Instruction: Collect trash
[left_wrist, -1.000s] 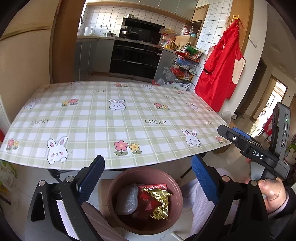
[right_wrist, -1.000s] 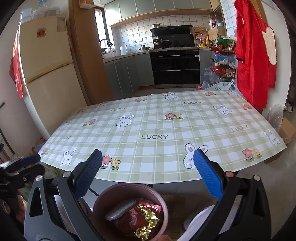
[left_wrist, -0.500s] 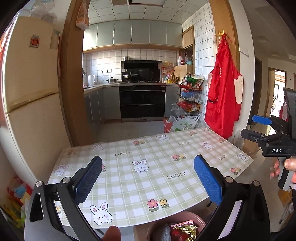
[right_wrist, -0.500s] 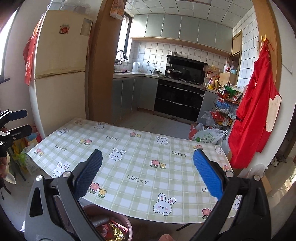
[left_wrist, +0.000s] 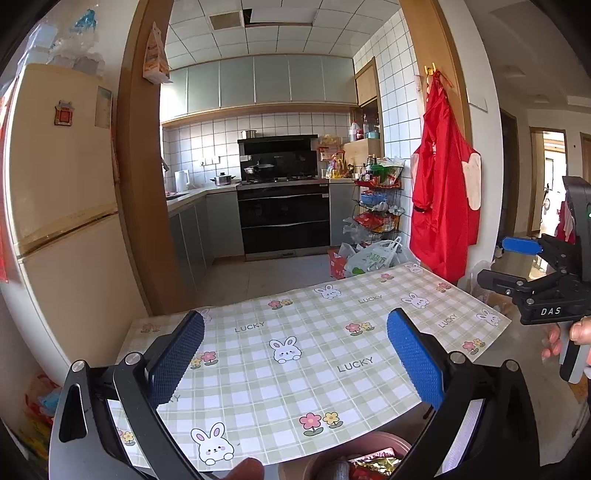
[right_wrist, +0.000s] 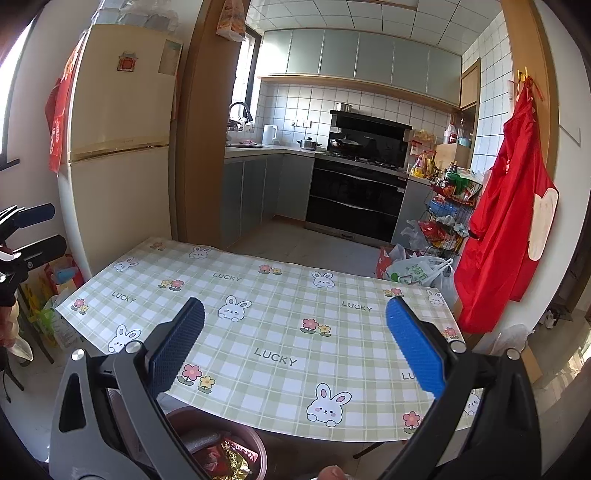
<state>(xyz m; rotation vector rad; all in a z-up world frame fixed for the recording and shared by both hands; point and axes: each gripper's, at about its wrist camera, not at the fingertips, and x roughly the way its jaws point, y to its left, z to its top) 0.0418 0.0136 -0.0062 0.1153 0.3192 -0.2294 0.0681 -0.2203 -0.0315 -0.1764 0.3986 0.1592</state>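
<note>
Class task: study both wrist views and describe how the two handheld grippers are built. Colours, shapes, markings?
The left gripper and right gripper match: black angular frames, silver rivets, jaws faced with blue dimpled pads. In the left wrist view, the right gripper's side carries white "DAS" lettering, with a bare hand beneath.

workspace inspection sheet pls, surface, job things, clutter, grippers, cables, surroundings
surface: table under a green checked cloth with rabbits and LUCKY print; no loose item seen on it.
job's things: brown bin below the near table edge, holding a gold foil wrapper, red packets and a grey piece.
clutter: bags and packets on the floor by the fridge; plastic bags beside the wire rack.
grippers: left gripper open, nothing between its pads; right gripper open, nothing between its pads.
cables: nothing seen.
surroundings: kitchen with oven, red apron hanging on the wall.
</note>
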